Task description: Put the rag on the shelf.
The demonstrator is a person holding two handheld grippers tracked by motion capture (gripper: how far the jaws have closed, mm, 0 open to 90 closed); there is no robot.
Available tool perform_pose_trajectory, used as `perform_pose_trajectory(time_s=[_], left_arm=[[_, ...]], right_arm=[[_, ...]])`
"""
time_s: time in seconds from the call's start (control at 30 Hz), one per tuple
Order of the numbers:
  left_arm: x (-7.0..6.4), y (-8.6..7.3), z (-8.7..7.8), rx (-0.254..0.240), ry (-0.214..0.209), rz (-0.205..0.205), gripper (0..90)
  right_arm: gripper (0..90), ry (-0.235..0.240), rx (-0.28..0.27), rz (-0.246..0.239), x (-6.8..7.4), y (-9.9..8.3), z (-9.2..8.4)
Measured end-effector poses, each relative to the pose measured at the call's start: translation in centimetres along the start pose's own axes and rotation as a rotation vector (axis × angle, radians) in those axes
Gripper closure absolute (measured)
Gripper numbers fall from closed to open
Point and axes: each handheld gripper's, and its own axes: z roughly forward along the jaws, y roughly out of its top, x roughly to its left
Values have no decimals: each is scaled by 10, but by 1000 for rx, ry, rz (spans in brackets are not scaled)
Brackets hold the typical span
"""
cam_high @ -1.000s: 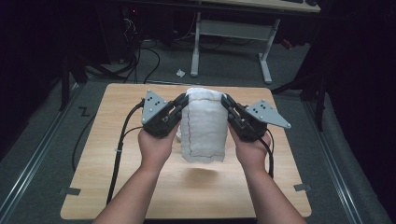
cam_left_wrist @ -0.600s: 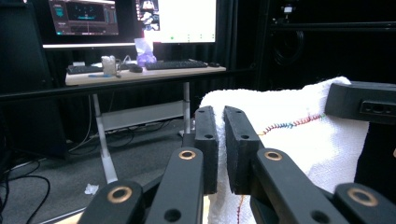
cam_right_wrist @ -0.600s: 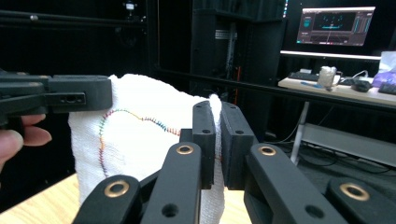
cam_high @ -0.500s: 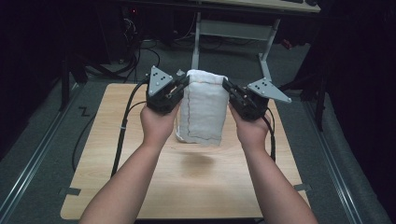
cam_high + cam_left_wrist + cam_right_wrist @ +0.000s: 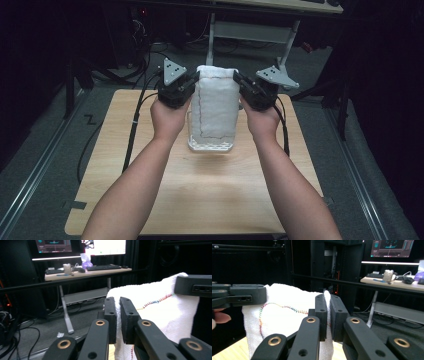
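Note:
A white towel [image 5: 216, 107] with a multicoloured stitched line hangs between my two grippers above the wooden table [image 5: 210, 200]. My left gripper [image 5: 192, 81] is shut on its upper left corner. My right gripper [image 5: 238, 80] is shut on its upper right corner. The towel's lower end looks to rest on the table. In the left gripper view the jaws [image 5: 118, 300] pinch the towel's [image 5: 155, 312] edge, with the other gripper [image 5: 192, 286] at the far corner. In the right gripper view the jaws [image 5: 327, 296] clamp the towel [image 5: 284, 317], and the left gripper [image 5: 244, 296] holds the opposite corner.
Black cables [image 5: 134, 125] trail from the grippers over the table's left and right sides. Behind the table stands a desk on metal legs [image 5: 284, 50], carrying a keyboard [image 5: 103, 267] and monitors. More cables lie on the grey floor [image 5: 60, 150] at the left.
Both hands have moved up and away from the person, carrying the towel's top corners. The towel now hangs longer and straighter between the grippers.

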Motion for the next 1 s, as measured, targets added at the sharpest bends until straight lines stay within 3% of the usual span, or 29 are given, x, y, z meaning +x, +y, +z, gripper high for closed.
perform_pose_trajectory(time_s=[0.2,0.47,0.7,1.0], left_arm=[[11,5,16,25,21,4,846],[21,5,33,24,17,-40,845],[22,-7,50,84,11,-47,842],[29,-21,67,150,20,-52,835]], right_arm=[[863,-9,23,17,-7,-1,22],[862,-19,40,13,-15,1,38],[862,-31,96,30,-27,-9,50],[861,-40,150,27,-30,-23,62]])
